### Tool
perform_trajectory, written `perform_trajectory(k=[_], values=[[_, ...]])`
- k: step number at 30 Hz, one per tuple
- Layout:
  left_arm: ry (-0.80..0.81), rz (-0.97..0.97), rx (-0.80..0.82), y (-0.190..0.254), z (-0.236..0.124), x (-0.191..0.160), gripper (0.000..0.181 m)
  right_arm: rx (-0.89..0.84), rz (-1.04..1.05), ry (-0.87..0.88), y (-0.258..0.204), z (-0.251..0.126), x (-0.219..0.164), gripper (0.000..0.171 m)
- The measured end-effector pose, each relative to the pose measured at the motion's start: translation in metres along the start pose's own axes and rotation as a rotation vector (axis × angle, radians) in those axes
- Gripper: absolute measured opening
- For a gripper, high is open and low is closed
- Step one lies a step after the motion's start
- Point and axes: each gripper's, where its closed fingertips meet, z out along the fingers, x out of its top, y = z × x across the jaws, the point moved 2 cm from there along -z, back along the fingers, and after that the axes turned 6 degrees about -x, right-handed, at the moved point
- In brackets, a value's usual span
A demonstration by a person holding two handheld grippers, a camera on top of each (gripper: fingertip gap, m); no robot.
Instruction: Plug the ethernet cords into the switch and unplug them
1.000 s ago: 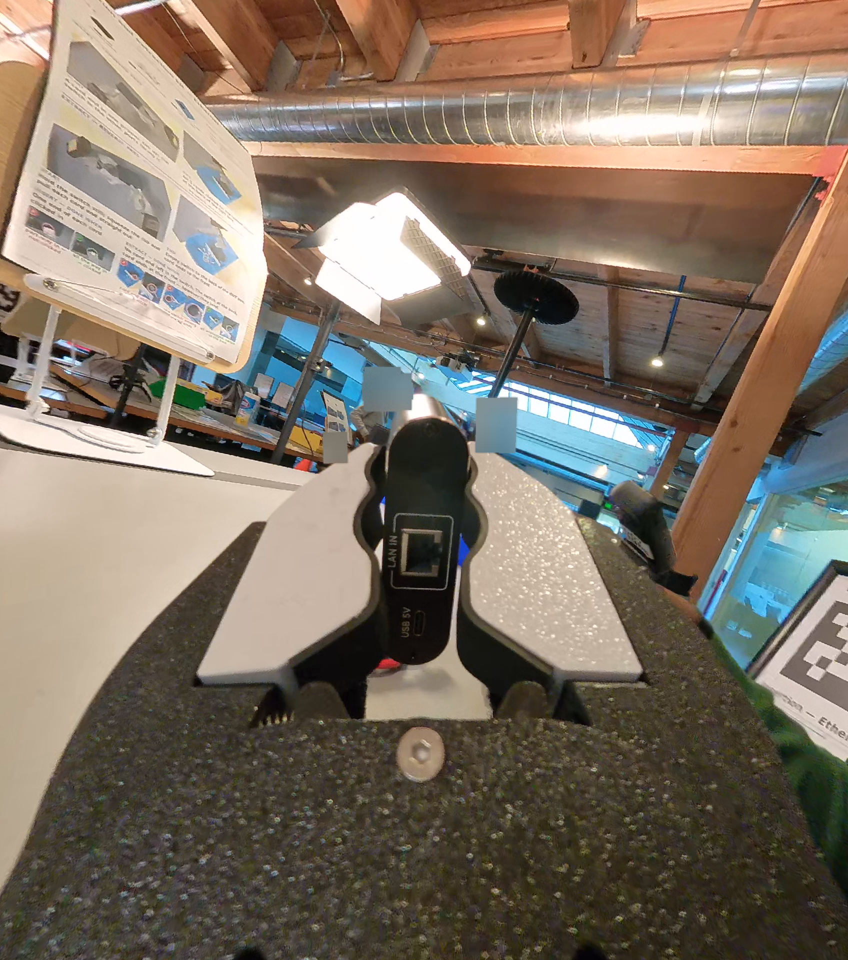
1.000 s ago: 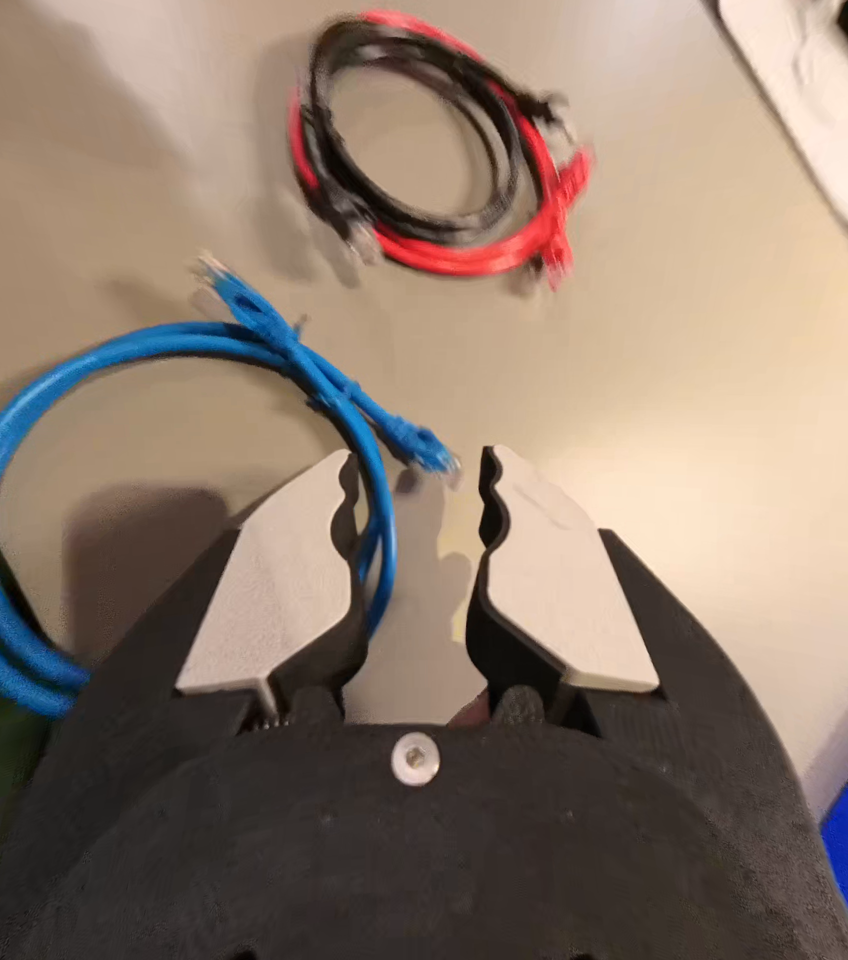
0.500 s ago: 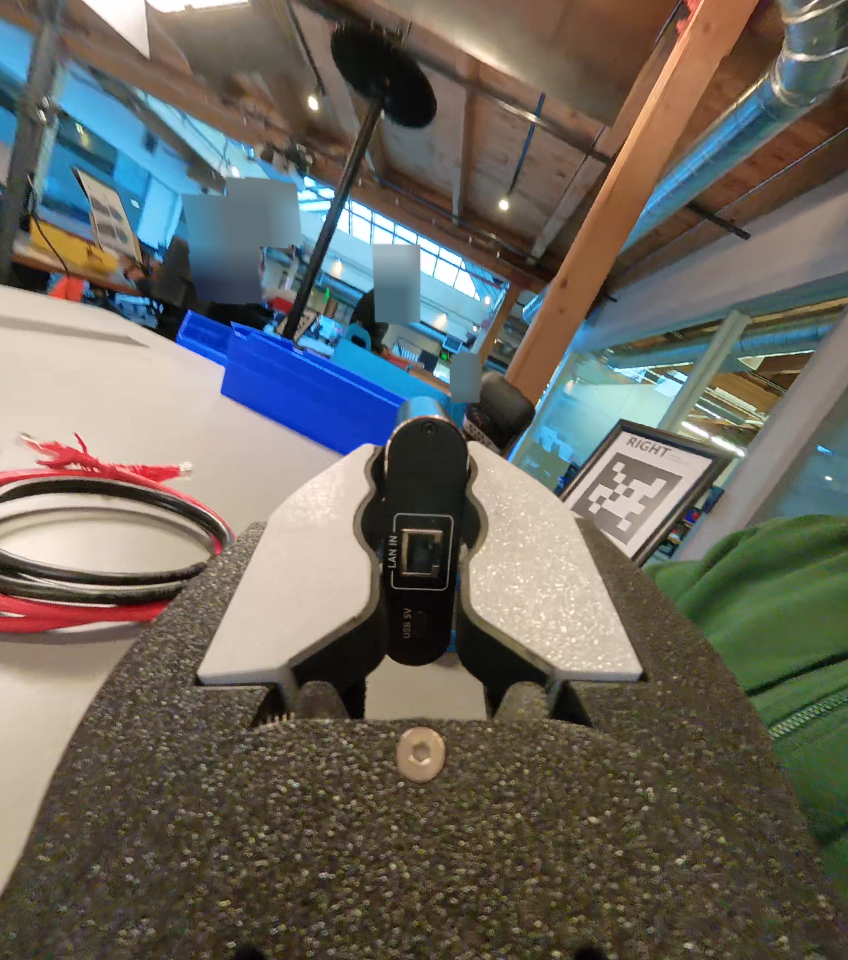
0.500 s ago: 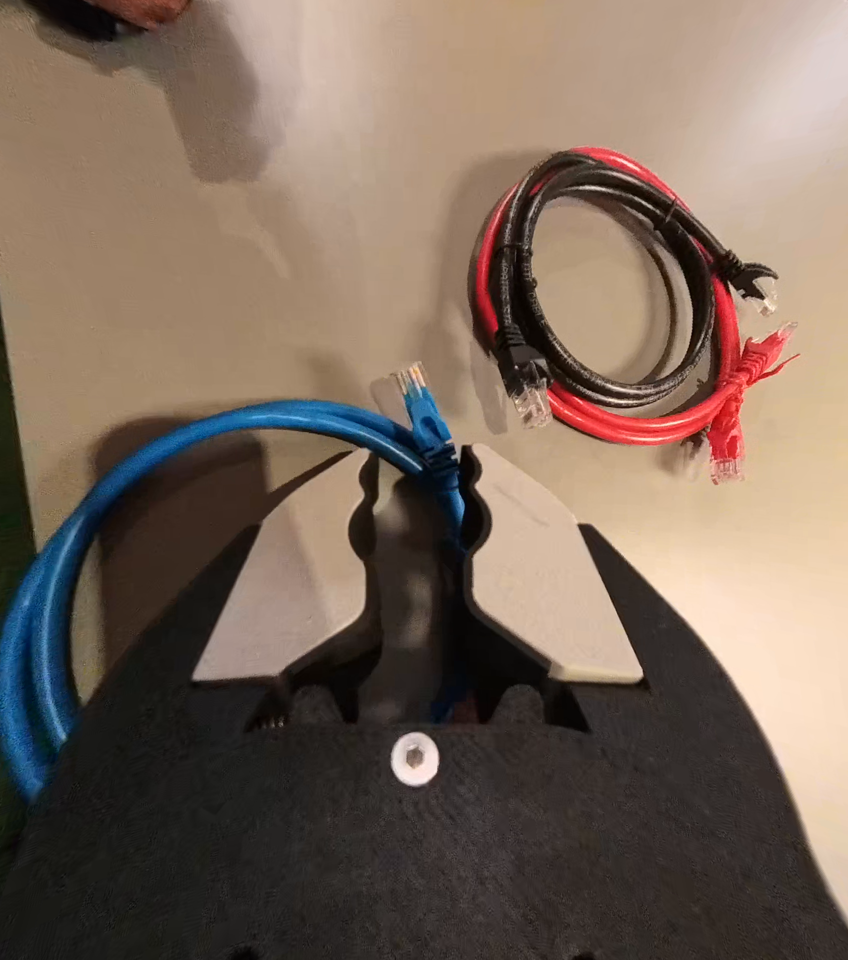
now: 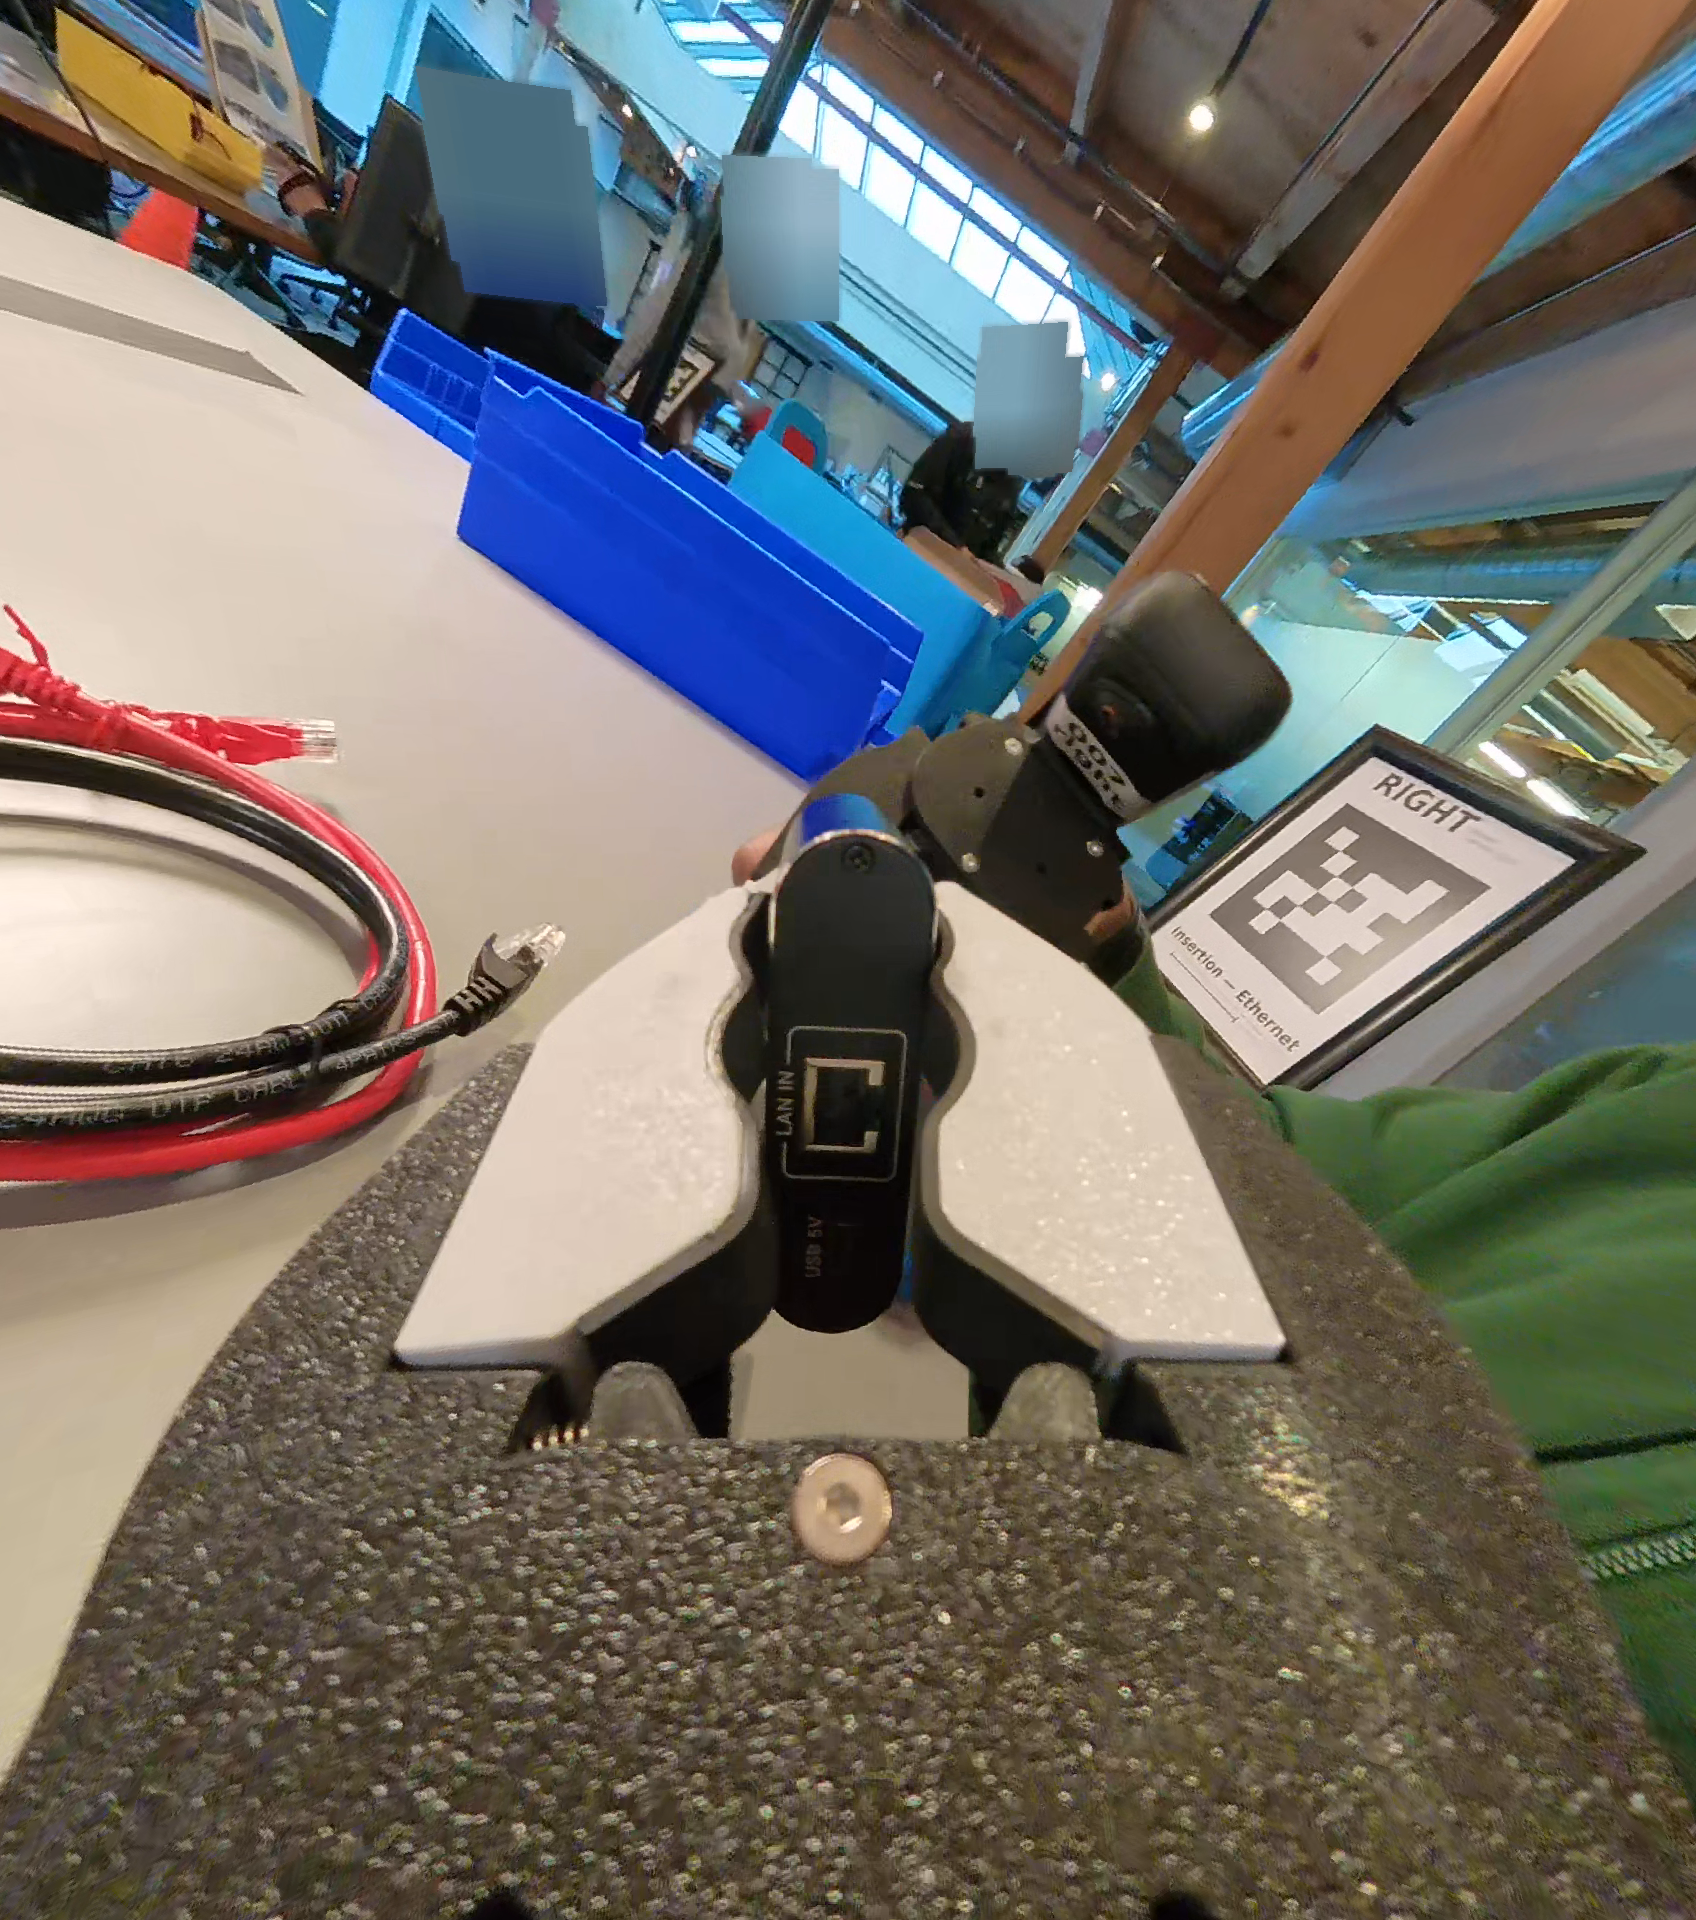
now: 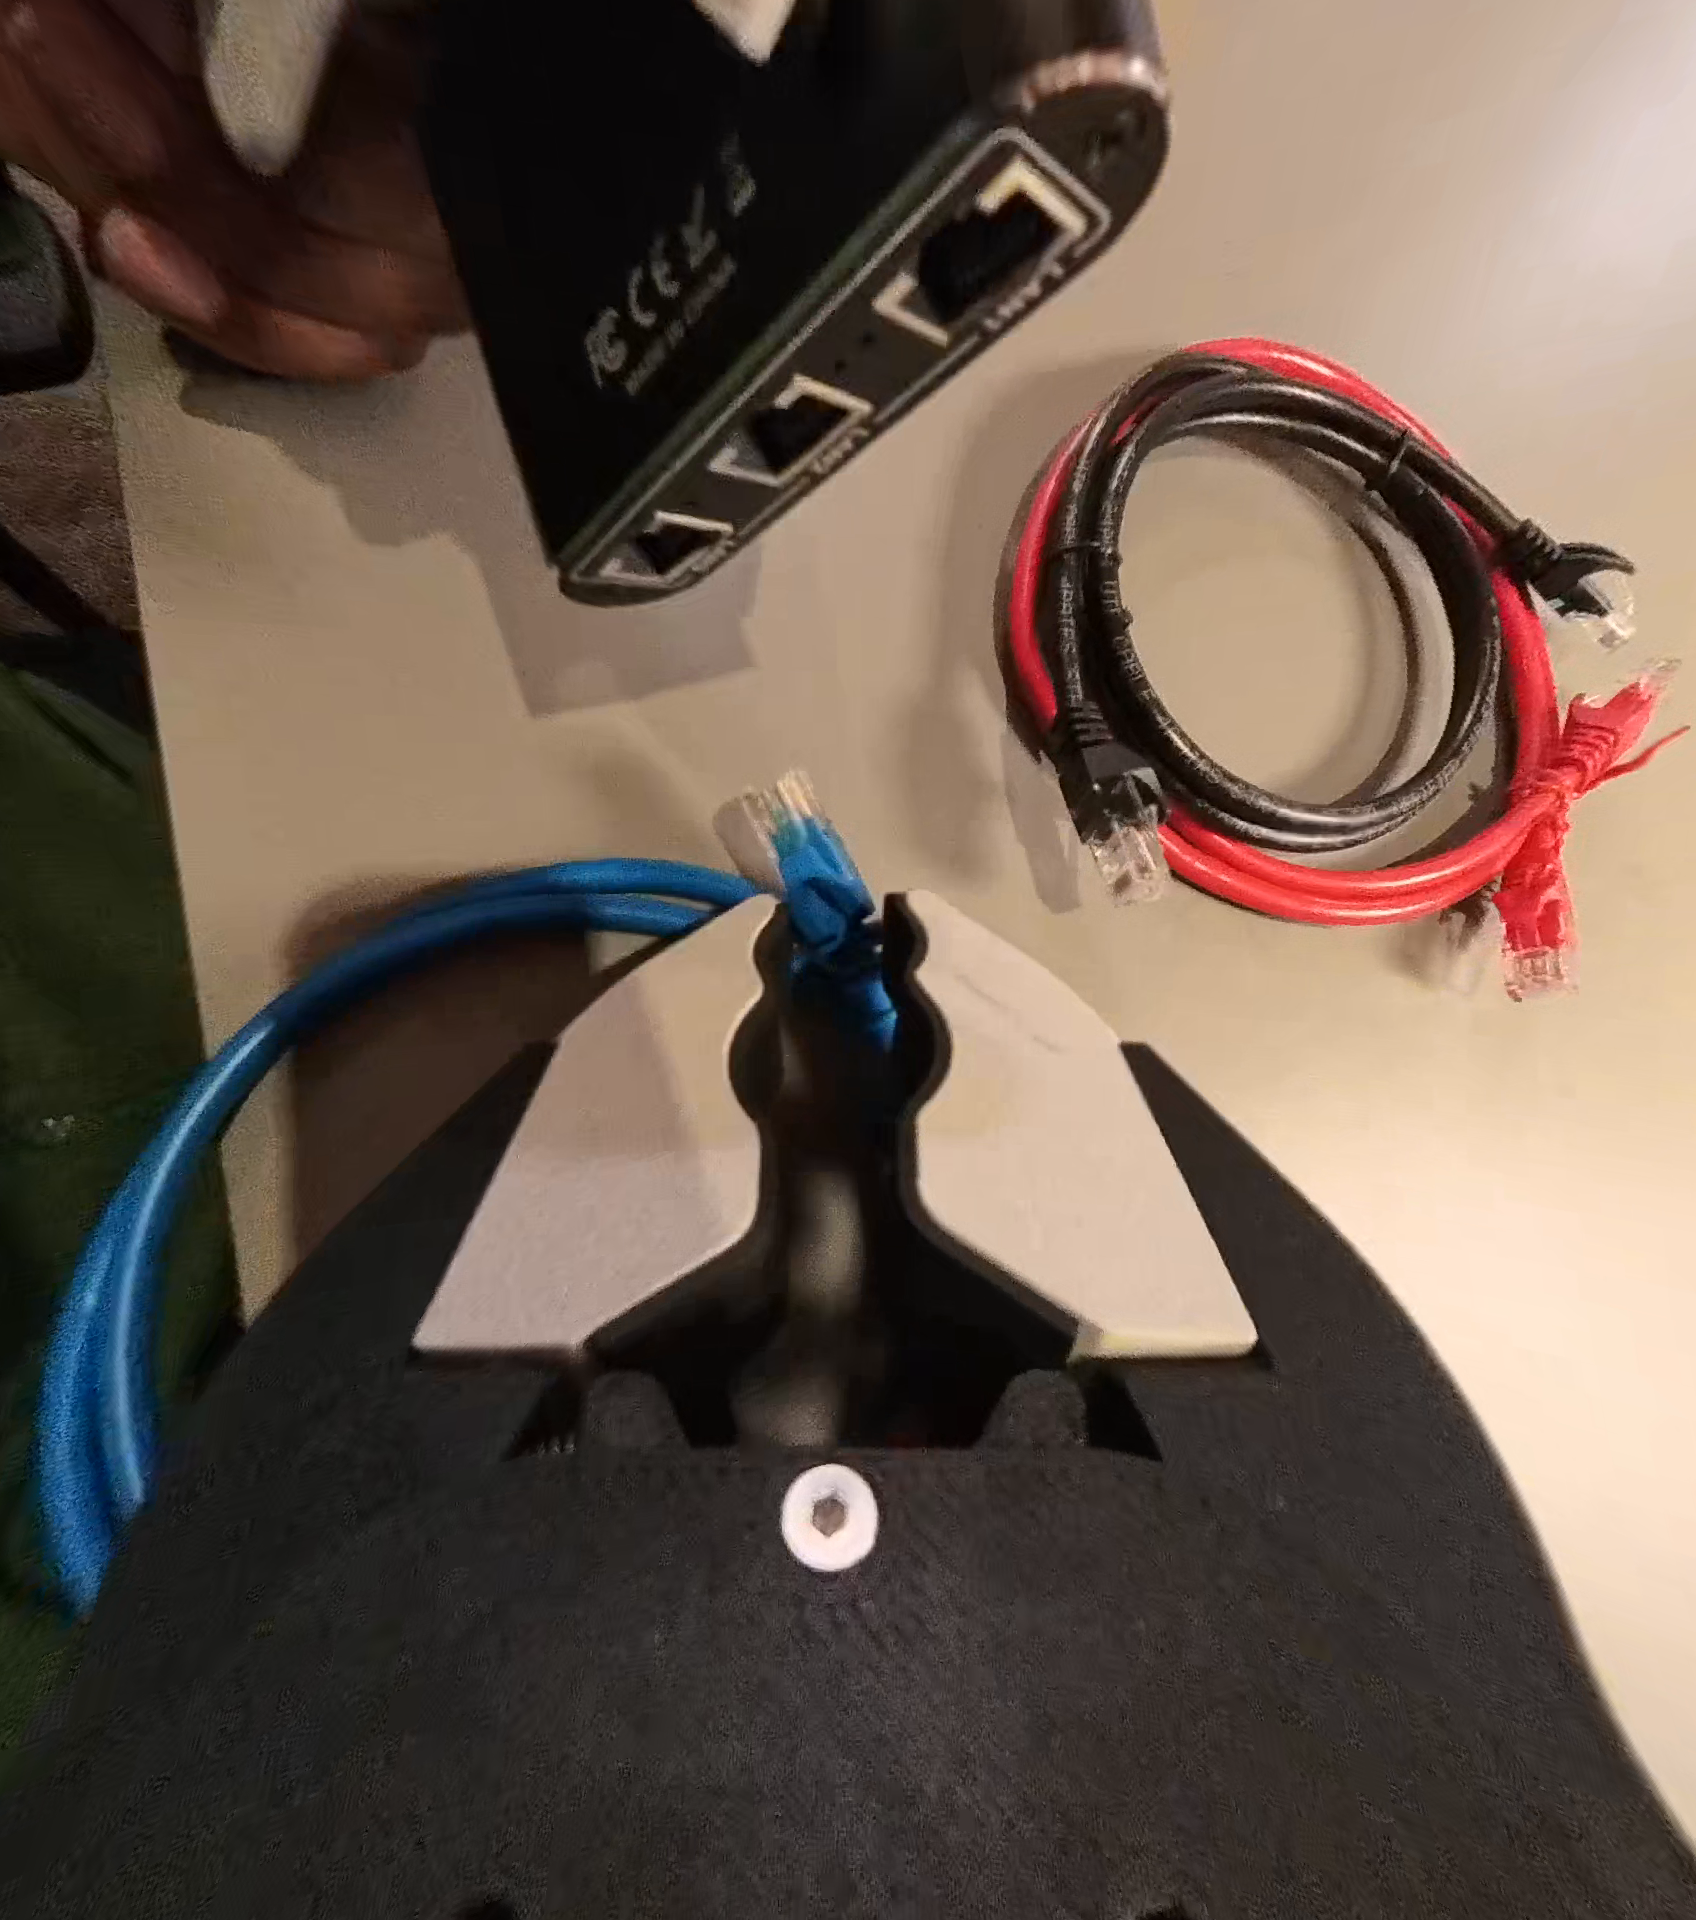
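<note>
pale table (image 5: 200, 540) in a timber-beamed workshop; blue bins (image 5: 678, 561) lie beyond the fingers. left gripper (image 5: 844, 1049) clamps the black switch (image 5: 844, 1101) end-on. right gripper (image 6: 839, 966) pinches the blue cord (image 6: 828, 899), plug just past its fingertips, apart from the switch ports. red cord (image 6: 1343, 883) and black cord (image 6: 1239, 790) lie coiled right of the fingers. since half a second ago, the switch has entered the right wrist view.

Blue bins (image 5: 678, 582) — framed sign (image 5: 1343, 914)
</note>
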Motion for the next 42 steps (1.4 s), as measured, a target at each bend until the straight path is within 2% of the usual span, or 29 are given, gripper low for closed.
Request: perform_trajectory(k=[4,10,13,16,19,28,35,42], values=[[0.062,-0.008,0.001,-0.001,-0.006,0.006,0.027,-0.101,-0.050,0.038,0.004,0.002,0.004,0.015],[0.154,0.018,0.047,-0.006,-0.014,0.016,0.027,-0.276,-0.139,0.254,0.009,-0.011,0.029,0.014],[0.223,0.029,0.008,-0.003,-0.020,0.023,0.027,-0.366,-0.227,0.369,0.005,-0.020,0.044,0.013],[0.260,0.021,-0.079,0.004,-0.026,0.026,0.027,-0.496,-0.341,0.398,0.005,-0.025,0.052,0.013],[0.265,0.017,-0.148,0.010,-0.028,0.027,0.027,-0.584,-0.397,0.412,0.005,-0.027,0.057,0.013],[0.270,0.062,-0.069,0.005,-0.026,0.028,0.027,-0.738,-0.493,0.371,0.005,-0.029,0.064,0.013],[0.287,0.114,-0.041,0.006,-0.027,0.031,0.027,-0.842,-0.584,0.262,0.003,-0.025,0.068,0.013],[0.276,0.177,-0.042,0.012,-0.024,0.031,0.027,-0.847,-0.597,0.205,0.001,-0.028,0.070,0.013]])
